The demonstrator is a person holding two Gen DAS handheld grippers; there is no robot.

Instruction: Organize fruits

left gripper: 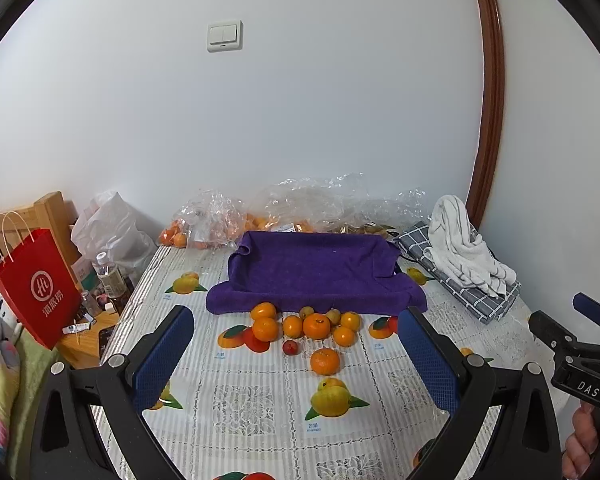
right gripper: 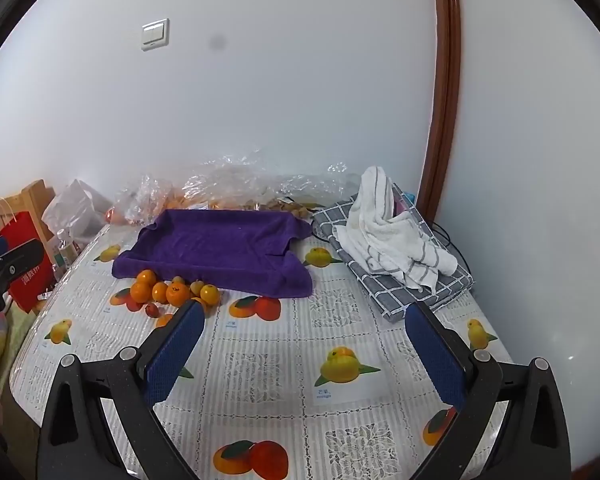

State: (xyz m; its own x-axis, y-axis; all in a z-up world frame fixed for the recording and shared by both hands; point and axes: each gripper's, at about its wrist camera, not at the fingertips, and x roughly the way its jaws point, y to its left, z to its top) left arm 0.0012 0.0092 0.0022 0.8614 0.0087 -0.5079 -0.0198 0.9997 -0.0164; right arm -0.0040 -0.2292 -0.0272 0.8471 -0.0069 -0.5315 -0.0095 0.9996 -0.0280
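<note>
Several oranges [left gripper: 316,326] lie bunched on the fruit-print tablecloth, just in front of a purple towel [left gripper: 316,268] draped over a low tray. Two small yellow-brown fruits [left gripper: 306,312] sit among them. A small red fruit [left gripper: 290,347] and a lone orange [left gripper: 325,361] lie nearer to me. My left gripper [left gripper: 296,314] is open, short of the pile and lined up with it, nothing between its pads. My right gripper [right gripper: 304,307] is open too, over bare cloth to the right of the oranges [right gripper: 178,294]. Its left finger [right gripper: 176,344] hides part of the lone orange.
Clear plastic bags [left gripper: 220,220] holding more oranges line the back wall. A white striped towel [left gripper: 464,248] lies on a grey checked cloth [left gripper: 480,296] at the back right. A red paper bag [left gripper: 36,284] and bottles [left gripper: 108,276] stand beyond the table's left edge.
</note>
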